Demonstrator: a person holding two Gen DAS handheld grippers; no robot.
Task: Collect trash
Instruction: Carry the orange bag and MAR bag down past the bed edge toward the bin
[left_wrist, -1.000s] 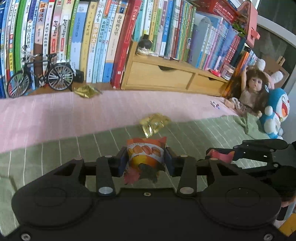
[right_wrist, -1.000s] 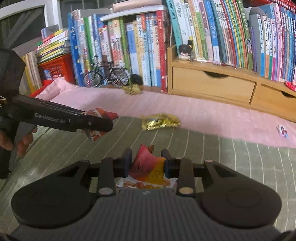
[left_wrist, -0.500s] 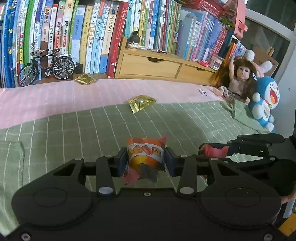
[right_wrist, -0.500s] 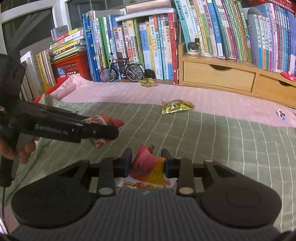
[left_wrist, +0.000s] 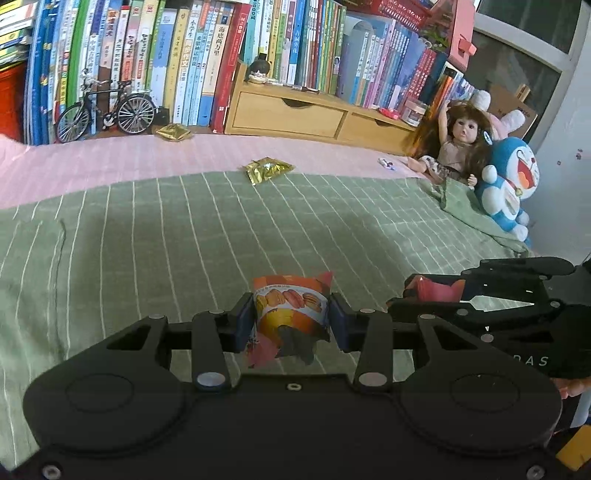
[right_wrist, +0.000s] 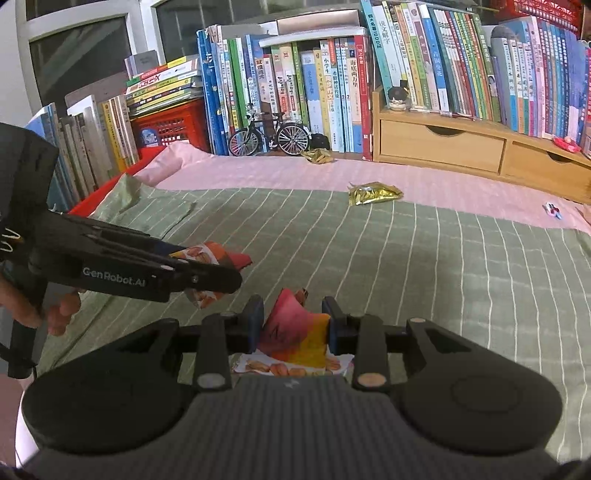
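Both claws are clamped on crumpled snack wrappers above our green striped blanket (left_wrist: 258, 229): left claw (left_wrist: 291, 319) on one orange wrapper (left_wrist: 291, 310), right claw (right_wrist: 292, 325) on what looks like another wrapper (right_wrist: 295, 332); a gold packet (left_wrist: 267, 170) lies well ahead.

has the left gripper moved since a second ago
Yes. The left gripper, shut on its orange snack wrapper, has pulled back from the bookshelf: the gold packet sat just ahead of its fingers earlier and now lies far up the green blanket.
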